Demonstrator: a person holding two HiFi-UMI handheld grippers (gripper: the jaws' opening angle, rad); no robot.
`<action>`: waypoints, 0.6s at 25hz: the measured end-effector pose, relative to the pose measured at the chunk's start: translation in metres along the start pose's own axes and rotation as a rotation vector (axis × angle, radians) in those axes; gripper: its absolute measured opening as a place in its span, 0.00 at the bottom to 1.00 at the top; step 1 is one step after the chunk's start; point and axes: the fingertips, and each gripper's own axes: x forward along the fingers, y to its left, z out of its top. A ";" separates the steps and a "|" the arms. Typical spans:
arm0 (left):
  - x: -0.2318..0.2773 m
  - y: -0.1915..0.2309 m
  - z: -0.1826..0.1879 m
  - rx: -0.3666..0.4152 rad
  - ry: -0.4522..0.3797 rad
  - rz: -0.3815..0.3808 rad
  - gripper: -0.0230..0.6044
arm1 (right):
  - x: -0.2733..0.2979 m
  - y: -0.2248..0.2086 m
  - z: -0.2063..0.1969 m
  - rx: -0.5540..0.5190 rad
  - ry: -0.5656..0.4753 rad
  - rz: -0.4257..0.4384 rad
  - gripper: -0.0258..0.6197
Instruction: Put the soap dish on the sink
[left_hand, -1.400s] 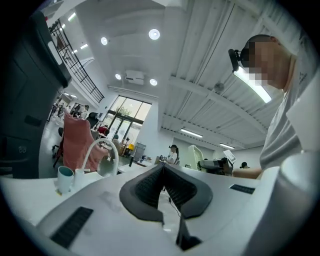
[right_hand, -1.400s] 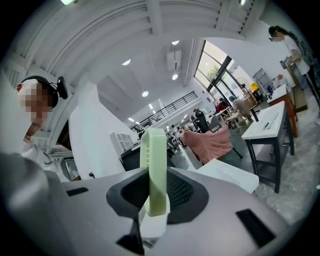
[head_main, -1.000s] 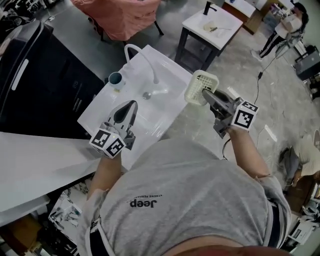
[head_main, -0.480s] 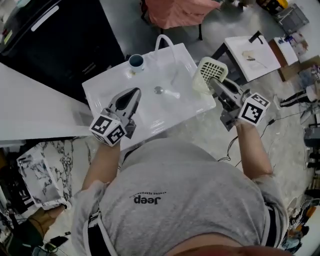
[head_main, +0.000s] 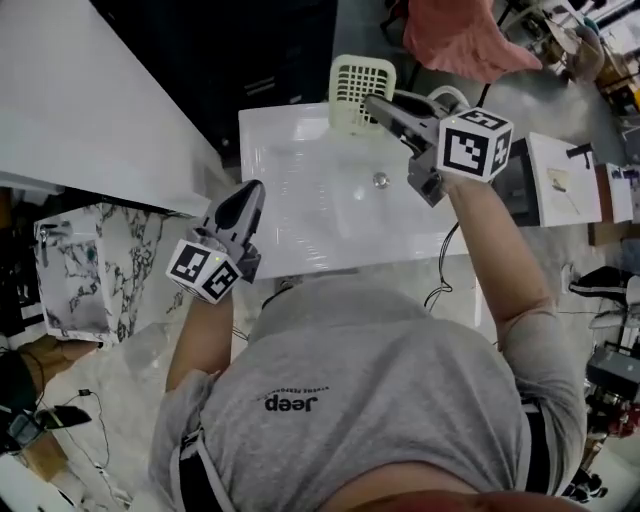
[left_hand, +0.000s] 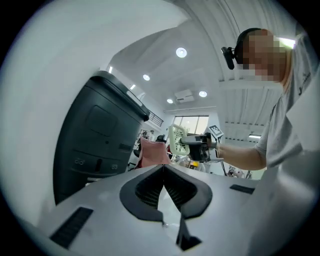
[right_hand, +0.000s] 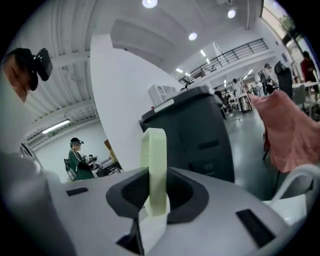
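1. Nearest to me, my left gripper (head_main: 248, 192) sits at the left edge of the sink (head_main: 330, 262), close to its near corner. Its jaws are together with nothing between them.
2. The sink is a white rectangular top. Its basin is bare apart from the drain (head_main: 380, 180), which lies right of centre.
3. My right gripper (head_main: 377, 103) reaches over the far rim of the sink, its jaws clamped on the soap dish (head_main: 361, 82).
4. The soap dish is pale, slotted and stands on edge at the far rim. I cannot tell whether it touches the rim.
5. A black cabinet (head_main: 262, 60) stands directly beyond the sink.
6. A white counter (head_main: 90, 100) runs along the far left.
7. A small white table (head_main: 560, 180) stands to the right of the sink.
8. A pink cloth (head_main: 465, 40) lies at the far right, on grey floor.
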 end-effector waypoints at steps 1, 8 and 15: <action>-0.011 0.012 -0.001 -0.010 -0.002 0.025 0.06 | 0.026 -0.001 -0.008 0.017 0.031 0.014 0.23; -0.069 0.070 -0.018 -0.085 0.002 0.163 0.06 | 0.175 -0.031 -0.102 0.151 0.275 0.051 0.23; -0.104 0.101 -0.046 -0.161 0.041 0.237 0.06 | 0.245 -0.092 -0.199 0.282 0.478 -0.017 0.23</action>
